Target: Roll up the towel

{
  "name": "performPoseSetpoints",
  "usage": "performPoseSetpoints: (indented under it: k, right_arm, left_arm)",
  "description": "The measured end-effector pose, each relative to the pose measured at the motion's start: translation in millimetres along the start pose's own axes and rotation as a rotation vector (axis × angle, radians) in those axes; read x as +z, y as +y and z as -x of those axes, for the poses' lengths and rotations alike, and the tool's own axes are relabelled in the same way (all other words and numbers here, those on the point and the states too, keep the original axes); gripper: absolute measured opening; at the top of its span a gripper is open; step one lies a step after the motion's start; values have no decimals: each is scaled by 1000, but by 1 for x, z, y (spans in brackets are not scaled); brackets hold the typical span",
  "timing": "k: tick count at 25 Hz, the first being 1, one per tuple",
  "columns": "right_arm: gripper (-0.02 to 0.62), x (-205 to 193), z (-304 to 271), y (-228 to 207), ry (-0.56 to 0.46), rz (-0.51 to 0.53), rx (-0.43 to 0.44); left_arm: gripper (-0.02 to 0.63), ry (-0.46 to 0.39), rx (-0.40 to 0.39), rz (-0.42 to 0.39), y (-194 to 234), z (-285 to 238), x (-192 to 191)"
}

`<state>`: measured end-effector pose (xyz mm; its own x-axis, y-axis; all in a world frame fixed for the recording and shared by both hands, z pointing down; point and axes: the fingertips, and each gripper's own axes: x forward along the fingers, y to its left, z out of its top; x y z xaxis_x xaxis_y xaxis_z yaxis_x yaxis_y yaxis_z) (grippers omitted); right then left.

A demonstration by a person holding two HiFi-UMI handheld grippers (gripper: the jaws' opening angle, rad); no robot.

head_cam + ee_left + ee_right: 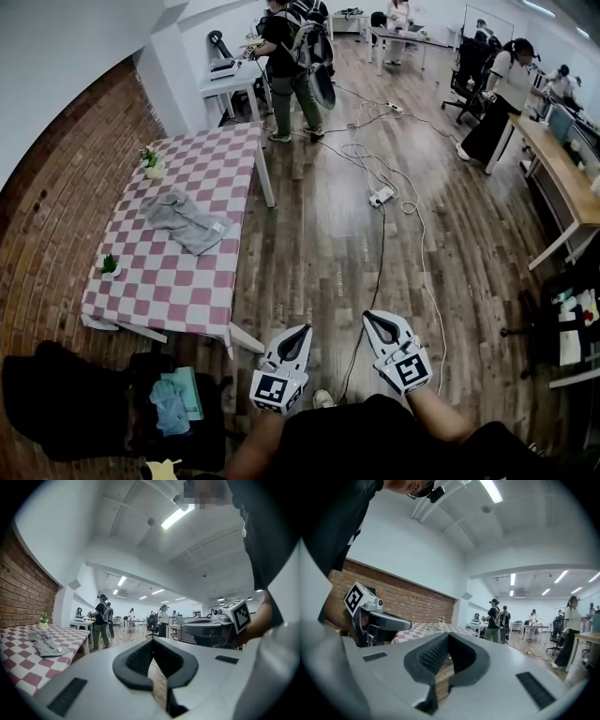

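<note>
A grey towel (187, 220) lies crumpled in the middle of a table with a pink-and-white checked cloth (178, 281), far to my left front. In the left gripper view the towel (44, 642) shows at the left edge on that table. Both grippers hang level over the wooden floor, well short of the table. My left gripper (301, 330) is shut with nothing between its jaws; its tip (152, 640) points into the room. My right gripper (375, 317) is also shut and empty, its tip (447, 634) pointing the same way, with the left gripper (375, 618) beside it.
Two small potted plants (151, 162) (109, 266) stand on the table's left side. Cables and a power strip (382, 196) run across the floor. People stand by white desks (295, 66) at the back. A wooden desk (562, 183) is on the right, a dark bag (84, 398) lower left.
</note>
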<state>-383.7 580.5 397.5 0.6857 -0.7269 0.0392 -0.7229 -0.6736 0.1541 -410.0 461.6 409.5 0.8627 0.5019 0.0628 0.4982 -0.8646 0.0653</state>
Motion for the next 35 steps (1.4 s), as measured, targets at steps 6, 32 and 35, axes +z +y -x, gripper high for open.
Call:
performPoseSetpoints:
  k: [6,32,35]
  right_arm:
    - [236,3,-17,-3,-7,-32,-26]
    - [592,-25,-217,-119,-54,-77,173]
    - [592,-26,-249,-132,-52,-69,237]
  left_arm:
    - [273,-7,54,17,31,2,1]
    - [586,83,317,19,168,-125,-6]
    - [578,92,383,28,190,-137,-3]
